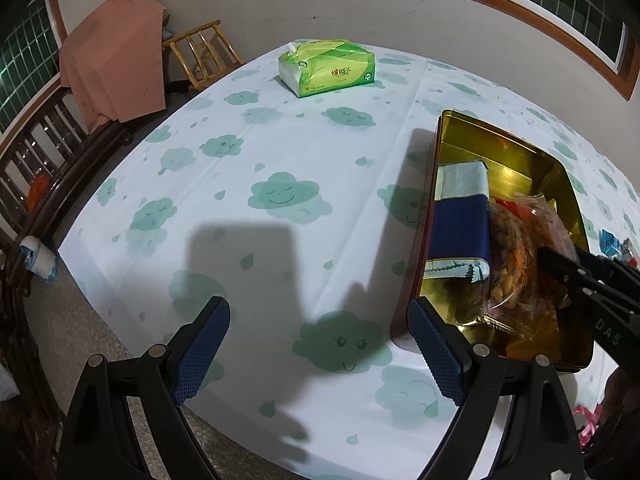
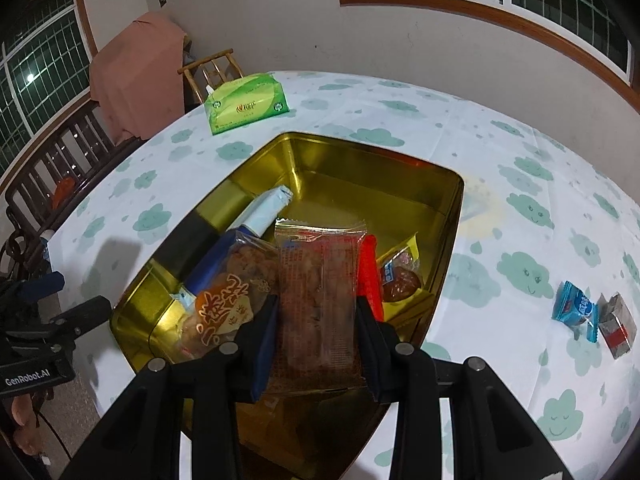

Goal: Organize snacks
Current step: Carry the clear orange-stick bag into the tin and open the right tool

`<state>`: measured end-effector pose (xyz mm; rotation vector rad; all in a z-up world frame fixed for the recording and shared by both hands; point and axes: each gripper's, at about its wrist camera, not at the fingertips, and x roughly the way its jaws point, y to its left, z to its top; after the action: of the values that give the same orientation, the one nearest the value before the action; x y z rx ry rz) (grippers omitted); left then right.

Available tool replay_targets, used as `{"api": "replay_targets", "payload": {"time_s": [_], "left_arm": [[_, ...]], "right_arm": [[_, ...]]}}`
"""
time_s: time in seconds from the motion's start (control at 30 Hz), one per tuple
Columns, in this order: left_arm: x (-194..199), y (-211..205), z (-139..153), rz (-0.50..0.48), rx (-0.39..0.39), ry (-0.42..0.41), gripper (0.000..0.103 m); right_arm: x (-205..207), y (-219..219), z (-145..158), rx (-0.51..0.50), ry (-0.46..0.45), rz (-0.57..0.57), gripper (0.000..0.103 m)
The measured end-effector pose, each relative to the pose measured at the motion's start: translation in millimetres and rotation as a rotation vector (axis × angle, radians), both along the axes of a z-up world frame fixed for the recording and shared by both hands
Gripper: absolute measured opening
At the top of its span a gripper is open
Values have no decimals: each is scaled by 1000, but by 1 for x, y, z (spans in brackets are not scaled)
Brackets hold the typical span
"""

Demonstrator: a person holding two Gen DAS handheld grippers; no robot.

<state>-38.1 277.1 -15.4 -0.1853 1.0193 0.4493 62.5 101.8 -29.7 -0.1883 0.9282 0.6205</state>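
Observation:
A gold tin [image 2: 360, 184] [image 1: 504, 160] stands on the cloud-print tablecloth and holds several wrapped snacks. My right gripper [image 2: 316, 312] is shut on a clear reddish-brown snack packet [image 2: 318, 292] held over the tin's near half. Beside the packet lie a clear bag with orange print [image 2: 228, 300], a blue-and-white pack [image 2: 248, 236] [image 1: 460, 224], a red wrapper [image 2: 368, 272] and a yellow-wrapped sweet [image 2: 400, 272]. In the left wrist view my left gripper [image 1: 320, 344] stands open over bare cloth just left of the tin, with nothing between its fingers. The right gripper [image 1: 560, 268] reaches in from the right there.
A green tissue pack [image 1: 326, 66] [image 2: 246, 102] sits at the table's far side. A small blue sweet [image 2: 574, 306] and a grey-and-red wrapped piece [image 2: 618, 326] lie on the cloth right of the tin. A wooden chair [image 1: 202, 54] and a pink-draped bench [image 1: 112, 68] stand beyond the table's left edge.

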Motion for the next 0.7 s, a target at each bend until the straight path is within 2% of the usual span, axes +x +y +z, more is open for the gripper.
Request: {"api": "replay_targets", "payload": {"time_s": [0.33, 0.7], "left_arm": [[2, -5, 1, -9, 7, -1, 89], [4, -18, 11, -26, 22, -14, 89]], "right_arm": [[-1, -2, -3, -2, 10, 9, 38], [-4, -20, 13, 59, -10, 11, 43]]}}
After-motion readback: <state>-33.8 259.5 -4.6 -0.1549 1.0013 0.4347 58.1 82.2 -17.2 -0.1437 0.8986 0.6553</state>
